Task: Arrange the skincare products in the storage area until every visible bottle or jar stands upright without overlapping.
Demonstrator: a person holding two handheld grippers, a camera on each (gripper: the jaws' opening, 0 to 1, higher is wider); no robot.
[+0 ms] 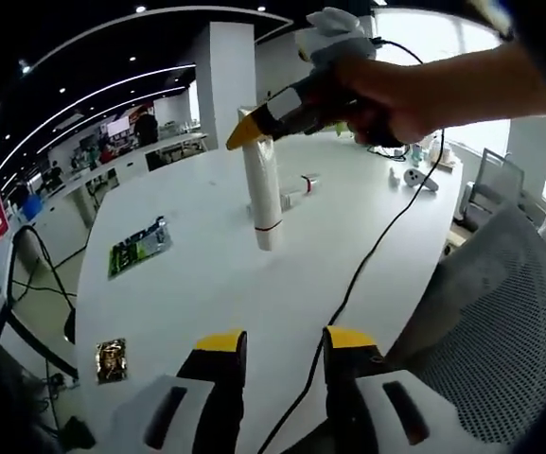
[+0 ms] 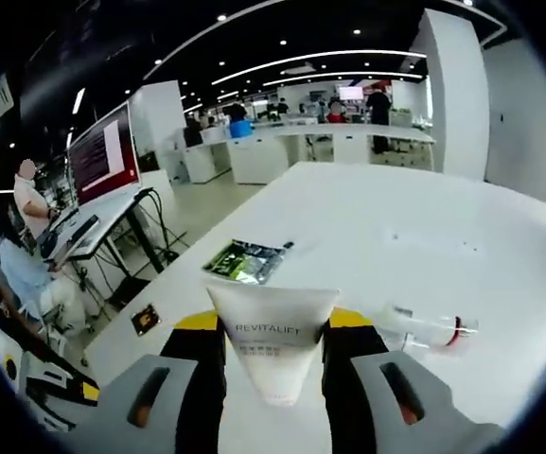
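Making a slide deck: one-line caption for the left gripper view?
Right gripper stands a white tube on the white table; left gripper waits open.

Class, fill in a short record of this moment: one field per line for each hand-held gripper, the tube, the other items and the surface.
right hand-held gripper: shut on white tube
white tube: upright, cap on the table
left hand-held gripper: open, holding nothing
small tube: lying flat behind the white tube
green sachet: flat on the table
brown sachet: flat, near the table edge
white table: carries everything
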